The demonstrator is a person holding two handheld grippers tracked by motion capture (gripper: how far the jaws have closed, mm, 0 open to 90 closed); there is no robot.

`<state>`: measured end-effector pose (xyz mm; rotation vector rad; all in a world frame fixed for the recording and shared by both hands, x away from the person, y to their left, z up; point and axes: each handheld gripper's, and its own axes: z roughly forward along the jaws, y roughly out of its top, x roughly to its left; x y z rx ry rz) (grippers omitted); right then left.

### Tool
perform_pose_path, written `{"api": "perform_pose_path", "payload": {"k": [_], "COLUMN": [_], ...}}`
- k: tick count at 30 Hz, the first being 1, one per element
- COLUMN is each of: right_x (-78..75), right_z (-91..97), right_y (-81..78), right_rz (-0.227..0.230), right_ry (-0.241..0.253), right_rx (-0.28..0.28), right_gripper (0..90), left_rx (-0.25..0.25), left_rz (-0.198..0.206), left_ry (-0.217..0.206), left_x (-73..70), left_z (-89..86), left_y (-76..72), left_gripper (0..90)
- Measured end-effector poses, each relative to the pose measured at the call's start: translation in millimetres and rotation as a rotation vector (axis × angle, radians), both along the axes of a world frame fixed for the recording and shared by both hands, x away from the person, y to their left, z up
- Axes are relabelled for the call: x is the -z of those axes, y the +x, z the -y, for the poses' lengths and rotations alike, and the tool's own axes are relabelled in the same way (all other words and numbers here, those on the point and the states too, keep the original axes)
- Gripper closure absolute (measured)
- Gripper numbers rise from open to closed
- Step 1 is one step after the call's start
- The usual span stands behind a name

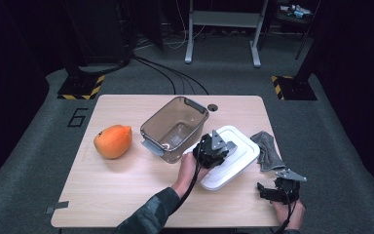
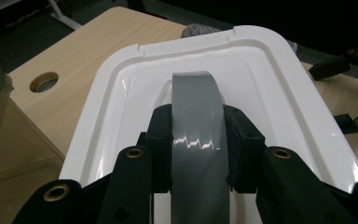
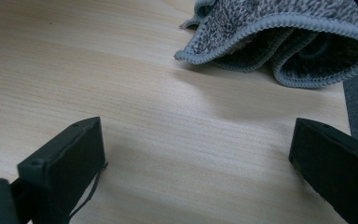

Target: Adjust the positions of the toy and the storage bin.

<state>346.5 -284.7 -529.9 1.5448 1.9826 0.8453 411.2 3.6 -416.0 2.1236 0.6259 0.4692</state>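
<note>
Our left tongs [image 2: 198,140] clamp the white lid's [image 2: 279,84] grey handle [image 2: 196,107]—beside it stand the clear container [image 1: 174,127], papaya [image 1: 112,141] and grey cloth [image 3: 284,42]; right tongs [image 3: 196,158] gape wide, empty.

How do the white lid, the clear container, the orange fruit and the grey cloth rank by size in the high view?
1. clear container and white lid: too alike to rank
2. orange fruit
3. grey cloth, crumpled
</note>
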Motion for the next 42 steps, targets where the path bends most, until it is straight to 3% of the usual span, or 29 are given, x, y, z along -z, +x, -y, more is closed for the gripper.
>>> {"api": "perform_pose_path", "payload": {"k": [15, 23, 33, 42], "right_x": [0.0, 0.0, 0.0, 0.0], "right_z": [0.0, 0.0, 0.0, 0.0], "right_y": [0.0, 0.0, 0.0, 0.0], "right_rz": [0.000, 0.000, 0.000, 0.001], "right_ry": [0.000, 0.000, 0.000, 0.000], "right_rx": [0.000, 0.000, 0.000, 0.000], "right_gripper": [2.7, 2.7, 2.7, 2.7], "left_rx": [-0.027, -0.037, -0.018, 0.033], "left_rz": [-0.059, -0.091, -0.095, -0.113], "left_ry": [0.027, 0.039, 0.064, 0.052], "left_x": [45.1, 62.6, 76.1, 68.9], "left_z": [-6.4, -8.9, -10.4, -18.1], "left_y": [0.2, 2.4, 4.2, -3.4], "left_gripper": [66.4, 66.4, 65.6, 36.2]}}
